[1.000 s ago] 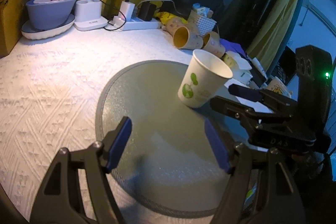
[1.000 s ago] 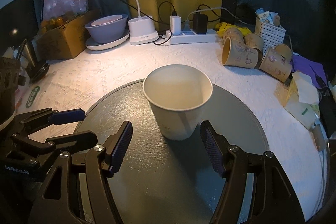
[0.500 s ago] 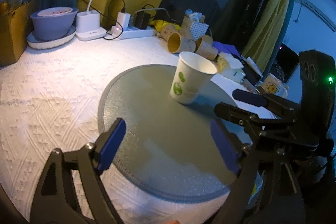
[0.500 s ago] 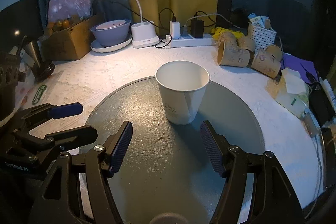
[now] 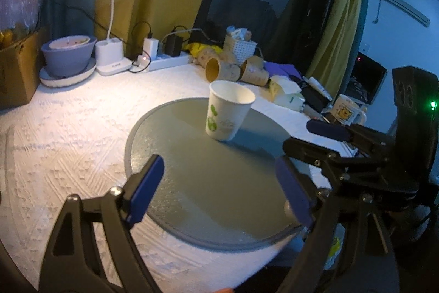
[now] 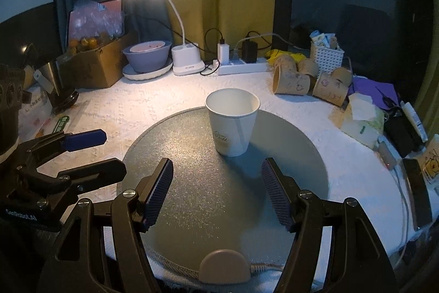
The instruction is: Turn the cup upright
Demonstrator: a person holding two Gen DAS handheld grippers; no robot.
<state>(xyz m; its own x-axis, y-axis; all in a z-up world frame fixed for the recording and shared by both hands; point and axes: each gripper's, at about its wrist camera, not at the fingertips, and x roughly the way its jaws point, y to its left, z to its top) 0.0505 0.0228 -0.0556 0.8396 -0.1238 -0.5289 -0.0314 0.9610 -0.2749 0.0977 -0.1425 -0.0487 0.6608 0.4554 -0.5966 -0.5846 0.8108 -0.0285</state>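
Paper cup (image 6: 232,125) stood upright, mouth up, on round grey mat (image 6: 192,183), toward its far half, apart from both grippers. White wall, green print on one side, nothing visible inside. Judged very light, thin-walled, easily crushed or tipped; base narrower than rim, so prone to sliding on the mat if nudged. Best held at mid-wall, jaws on opposite sides, light squeeze only; rim stiffest, but a pinch there risks denting.

Right gripper (image 6: 216,191): jaws wide open, empty, short of cup.
Left gripper (image 5: 219,194): jaws wide open, empty, cup well ahead.

Flip judged complete. Spare brown cups (image 6: 290,83) lay on their sides on the surface beyond the mat.
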